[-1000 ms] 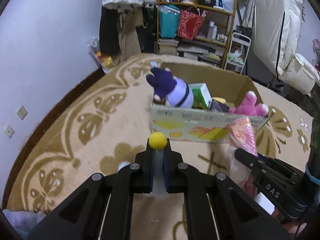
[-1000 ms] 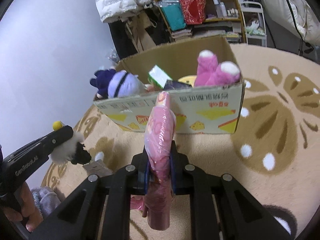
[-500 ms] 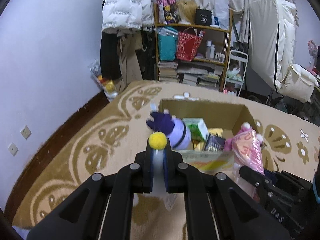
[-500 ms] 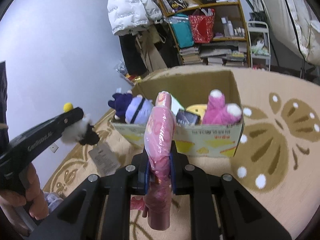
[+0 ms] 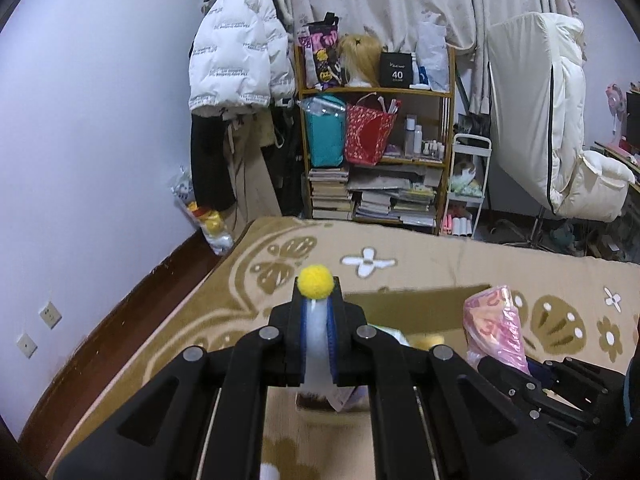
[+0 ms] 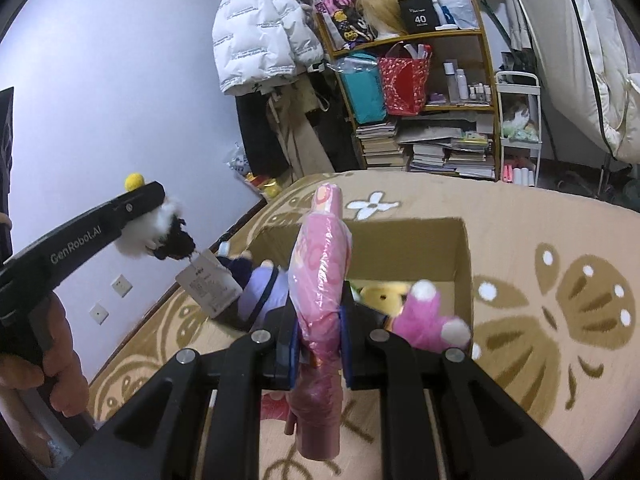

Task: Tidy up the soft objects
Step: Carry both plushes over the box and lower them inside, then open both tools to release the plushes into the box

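Note:
My left gripper (image 5: 316, 312) is shut on a small white plush toy with a yellow pompom (image 5: 316, 281); in the right wrist view (image 6: 160, 228) the toy hangs below it, white and black with a paper tag (image 6: 208, 282). My right gripper (image 6: 320, 320) is shut on a pink plastic-wrapped soft toy (image 6: 320, 264), also seen in the left wrist view (image 5: 494, 324). Both are held above the near edge of an open cardboard box (image 6: 462, 264) holding a purple plush (image 6: 264, 292), a yellow plush (image 6: 382, 294) and a magenta plush (image 6: 424, 320).
The box sits on a beige patterned rug (image 6: 560, 300). A wooden shelf (image 5: 380, 152) with books and bags stands at the back, beside a hanging white jacket (image 5: 236, 56). The lilac wall (image 5: 100, 140) runs along the left. A white chair (image 5: 560, 140) is at right.
Both grippers have risen and moved forward toward the box, which has slid lower and nearer in both views. Each still holds its toy.

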Demonstrator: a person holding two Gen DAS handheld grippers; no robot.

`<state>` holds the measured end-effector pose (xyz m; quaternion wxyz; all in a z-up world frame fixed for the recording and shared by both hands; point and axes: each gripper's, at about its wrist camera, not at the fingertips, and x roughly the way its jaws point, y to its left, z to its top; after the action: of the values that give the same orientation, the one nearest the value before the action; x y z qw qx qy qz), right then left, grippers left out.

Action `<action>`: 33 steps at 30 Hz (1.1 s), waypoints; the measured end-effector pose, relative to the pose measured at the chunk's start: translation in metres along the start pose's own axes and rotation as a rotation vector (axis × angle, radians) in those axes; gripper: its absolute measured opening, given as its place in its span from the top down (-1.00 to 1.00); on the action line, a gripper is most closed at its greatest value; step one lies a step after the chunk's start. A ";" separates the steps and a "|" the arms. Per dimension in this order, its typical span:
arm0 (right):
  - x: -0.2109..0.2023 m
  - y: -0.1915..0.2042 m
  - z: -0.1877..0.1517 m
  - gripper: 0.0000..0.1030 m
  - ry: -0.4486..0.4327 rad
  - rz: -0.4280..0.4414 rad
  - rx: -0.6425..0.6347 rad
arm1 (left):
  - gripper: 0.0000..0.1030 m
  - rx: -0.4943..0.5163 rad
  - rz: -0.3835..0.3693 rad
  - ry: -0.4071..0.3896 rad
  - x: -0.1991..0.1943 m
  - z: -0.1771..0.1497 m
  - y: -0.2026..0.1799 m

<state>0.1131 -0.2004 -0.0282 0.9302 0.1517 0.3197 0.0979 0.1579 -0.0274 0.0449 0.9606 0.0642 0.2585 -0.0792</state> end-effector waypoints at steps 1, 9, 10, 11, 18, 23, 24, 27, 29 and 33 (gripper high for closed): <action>0.002 -0.002 0.003 0.67 0.001 -0.004 0.004 | 0.86 0.002 -0.005 -0.005 0.002 0.004 -0.002; 0.024 -0.033 0.025 0.66 0.014 -0.018 0.108 | 0.85 0.013 -0.050 -0.007 0.027 0.010 -0.021; 0.027 -0.035 0.026 0.66 0.018 -0.021 0.112 | 0.85 0.012 -0.062 0.004 0.033 0.008 -0.025; 0.031 -0.038 0.028 0.66 0.027 -0.026 0.117 | 0.85 0.014 -0.070 0.011 0.036 0.005 -0.028; 0.059 -0.048 0.025 0.60 0.098 -0.002 0.181 | 0.82 0.044 -0.088 0.077 0.061 -0.014 -0.047; 0.065 -0.048 0.020 0.54 0.109 -0.002 0.182 | 0.72 0.045 -0.079 0.128 0.070 -0.026 -0.047; 0.065 -0.048 0.019 0.53 0.106 -0.004 0.182 | 0.71 0.041 -0.075 0.135 0.071 -0.028 -0.046; 0.061 -0.047 0.019 0.37 0.100 -0.003 0.175 | 0.70 0.026 -0.073 0.156 0.072 -0.033 -0.041; 0.056 -0.045 0.019 0.27 0.097 -0.008 0.155 | 0.64 0.031 -0.066 0.164 0.070 -0.034 -0.040; 0.044 -0.042 0.019 0.02 0.084 -0.012 0.135 | 0.50 0.025 -0.058 0.182 0.065 -0.036 -0.036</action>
<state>0.1627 -0.2314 -0.0526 0.9041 0.2080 0.3653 0.0768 0.1893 -0.0642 -0.0214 0.9296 0.0757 0.3454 -0.1041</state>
